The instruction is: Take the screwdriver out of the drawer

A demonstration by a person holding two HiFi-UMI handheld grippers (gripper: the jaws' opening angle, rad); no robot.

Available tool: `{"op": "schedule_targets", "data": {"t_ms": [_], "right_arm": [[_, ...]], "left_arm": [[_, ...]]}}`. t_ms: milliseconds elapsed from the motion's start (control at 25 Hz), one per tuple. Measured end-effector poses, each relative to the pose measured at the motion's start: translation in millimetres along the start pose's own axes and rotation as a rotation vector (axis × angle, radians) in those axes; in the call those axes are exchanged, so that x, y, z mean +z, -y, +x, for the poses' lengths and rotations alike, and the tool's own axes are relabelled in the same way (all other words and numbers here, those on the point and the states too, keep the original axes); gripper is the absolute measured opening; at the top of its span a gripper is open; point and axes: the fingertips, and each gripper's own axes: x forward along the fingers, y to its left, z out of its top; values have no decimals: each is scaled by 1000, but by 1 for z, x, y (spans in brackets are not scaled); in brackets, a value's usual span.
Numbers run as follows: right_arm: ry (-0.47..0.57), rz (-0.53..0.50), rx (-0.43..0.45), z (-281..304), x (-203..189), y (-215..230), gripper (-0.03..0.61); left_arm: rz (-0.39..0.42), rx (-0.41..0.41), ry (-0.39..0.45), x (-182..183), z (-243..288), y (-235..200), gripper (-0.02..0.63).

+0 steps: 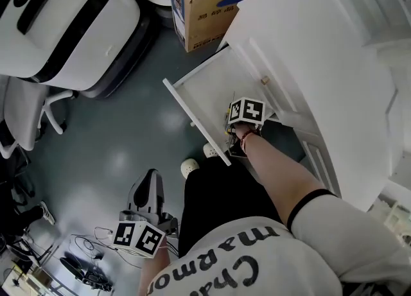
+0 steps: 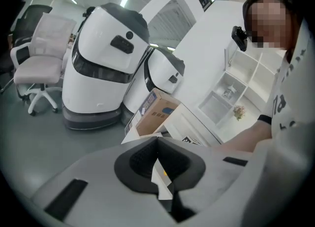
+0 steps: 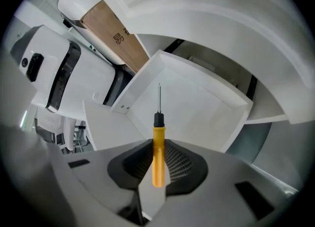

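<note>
- Jaws of the right gripper stand narrow, clamped on the yellow handle of the screwdriver. The ribbed black pads press it from both sides.
- Screwdriver layout: the yellow handle sits upright between the pads, a black collar sits above it, and a thin metal shaft runs straight on from the collar.
- In the right gripper view the shaft points into the open drawer, with its tip over the drawer's bare white bottom. Whether the tip touches that bottom cannot be told.
- In the head view the drawer is pulled out of a white cabinet. The right gripper is above the drawer's near corner, just beside the front panel.
- A marker cube tops the right gripper, and a bare forearm extends back from it to a white sleeve with a black cuff.
- Left gripper – jaws together, nothing between them. It is low at the person's left side, over the grey floor and well apart from the drawer.
- Surroundings: a cardboard box stands on the floor beside the cabinet, behind the drawer.
- A large white machine with black trim stands to the box's left.
- An office chair is at the left edge, near the machine.
- Loose cables lie on the floor near the left gripper.
</note>
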Motion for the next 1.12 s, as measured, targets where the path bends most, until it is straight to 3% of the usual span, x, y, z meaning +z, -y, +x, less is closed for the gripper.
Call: {"op": "schedule_targets", "data": {"t_ms": [280, 800, 1120], "right_arm": [[62, -135, 9, -59, -8, -21, 86], [225, -187, 115, -163, -14, -63, 86], [346, -228, 189, -230, -7, -89, 86]], "left_arm": [[35, -70, 86, 41, -20, 31, 23], [123, -198, 221, 115, -51, 78, 23], [138, -264, 246, 141, -73, 115, 23]]}}
